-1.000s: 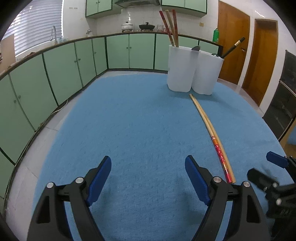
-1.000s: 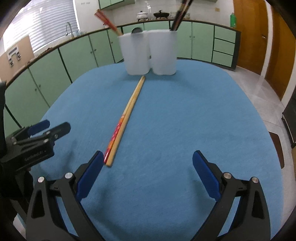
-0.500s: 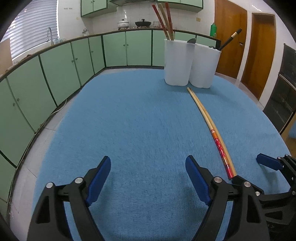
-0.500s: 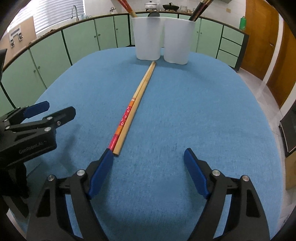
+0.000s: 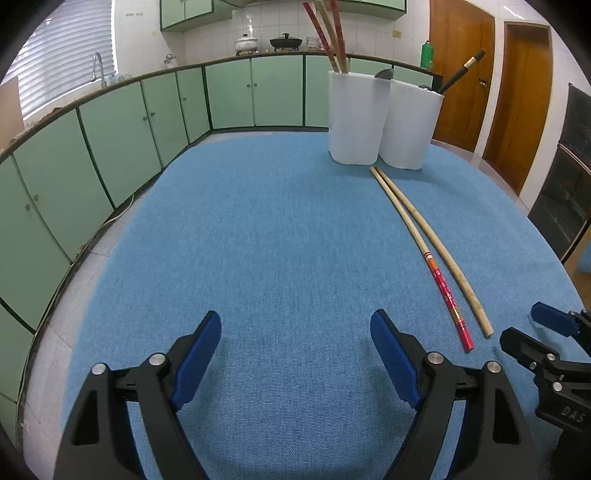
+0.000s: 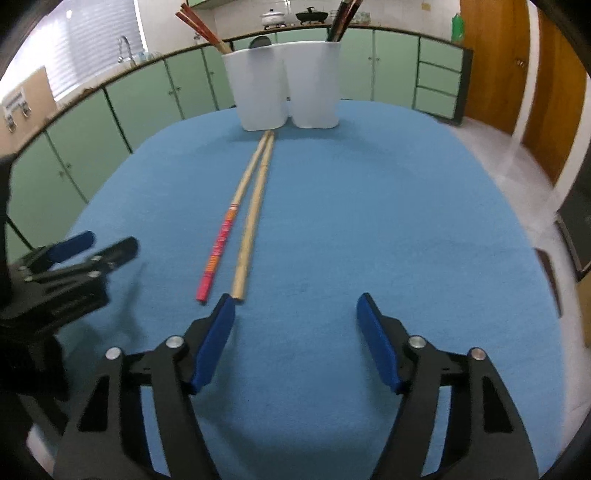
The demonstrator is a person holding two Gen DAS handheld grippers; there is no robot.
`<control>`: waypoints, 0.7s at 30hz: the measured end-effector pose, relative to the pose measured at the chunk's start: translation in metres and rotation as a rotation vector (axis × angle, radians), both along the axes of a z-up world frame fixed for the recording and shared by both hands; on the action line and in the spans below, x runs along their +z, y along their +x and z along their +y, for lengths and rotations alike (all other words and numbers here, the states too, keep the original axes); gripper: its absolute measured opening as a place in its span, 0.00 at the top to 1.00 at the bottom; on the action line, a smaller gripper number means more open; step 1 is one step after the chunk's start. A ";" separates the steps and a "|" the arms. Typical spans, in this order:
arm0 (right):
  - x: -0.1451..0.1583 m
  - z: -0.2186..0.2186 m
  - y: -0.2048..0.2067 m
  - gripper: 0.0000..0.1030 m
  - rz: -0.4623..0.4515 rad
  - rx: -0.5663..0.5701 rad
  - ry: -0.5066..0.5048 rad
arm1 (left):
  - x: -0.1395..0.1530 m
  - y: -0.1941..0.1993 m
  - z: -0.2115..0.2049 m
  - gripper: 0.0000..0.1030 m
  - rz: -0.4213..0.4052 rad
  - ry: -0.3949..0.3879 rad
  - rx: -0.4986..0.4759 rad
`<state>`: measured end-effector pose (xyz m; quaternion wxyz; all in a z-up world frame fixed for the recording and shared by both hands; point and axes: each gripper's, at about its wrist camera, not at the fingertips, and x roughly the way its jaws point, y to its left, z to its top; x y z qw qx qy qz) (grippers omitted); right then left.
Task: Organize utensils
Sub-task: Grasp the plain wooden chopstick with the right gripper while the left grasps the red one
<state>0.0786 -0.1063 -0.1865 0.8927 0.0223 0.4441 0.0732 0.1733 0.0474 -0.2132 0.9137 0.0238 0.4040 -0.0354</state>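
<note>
We judge the job partly done: the two white holders [image 6: 282, 85] at the far end of the blue worktop [image 6: 369, 221] already carry utensils, red chopsticks [image 5: 325, 33] in the left one and dark-handled ones [image 6: 341, 18] in the right. Two chopsticks are left lying out, a red-ended chopstick [image 6: 221, 240] and a plain bamboo chopstick [image 6: 253, 218], side by side and running away from us toward the holders. Our right gripper [image 6: 295, 336] has its jaws closing with nothing between them; the bamboo stick's near end lies just ahead of its left pad [image 6: 218, 332], the red one slightly further left. Our left gripper [image 5: 295, 354] stands wide apart and empty over bare cloth, the pair lying ahead and to its right. Picking up and dropping both remains.
</note>
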 end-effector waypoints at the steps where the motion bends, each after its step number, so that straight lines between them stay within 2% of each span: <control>1: -0.001 0.002 0.000 0.45 0.002 0.005 0.005 | 0.000 0.000 -0.001 0.21 -0.003 0.002 -0.002; 4: -0.001 0.008 0.001 0.51 -0.007 0.022 -0.001 | 0.001 -0.001 -0.001 0.21 -0.007 0.005 -0.005; 7: -0.001 0.015 0.007 0.62 -0.008 0.036 -0.006 | 0.000 -0.001 -0.002 0.21 -0.002 0.005 -0.003; 11: -0.002 0.023 0.012 0.71 -0.009 0.049 -0.033 | -0.001 -0.001 -0.001 0.21 0.001 0.003 0.000; 15: -0.002 0.026 0.012 0.94 -0.014 0.063 -0.054 | -0.001 0.000 -0.002 0.21 0.008 0.007 -0.001; 21: 0.000 0.010 0.005 0.94 -0.012 0.031 -0.025 | 0.000 -0.003 -0.006 0.21 0.002 0.015 -0.012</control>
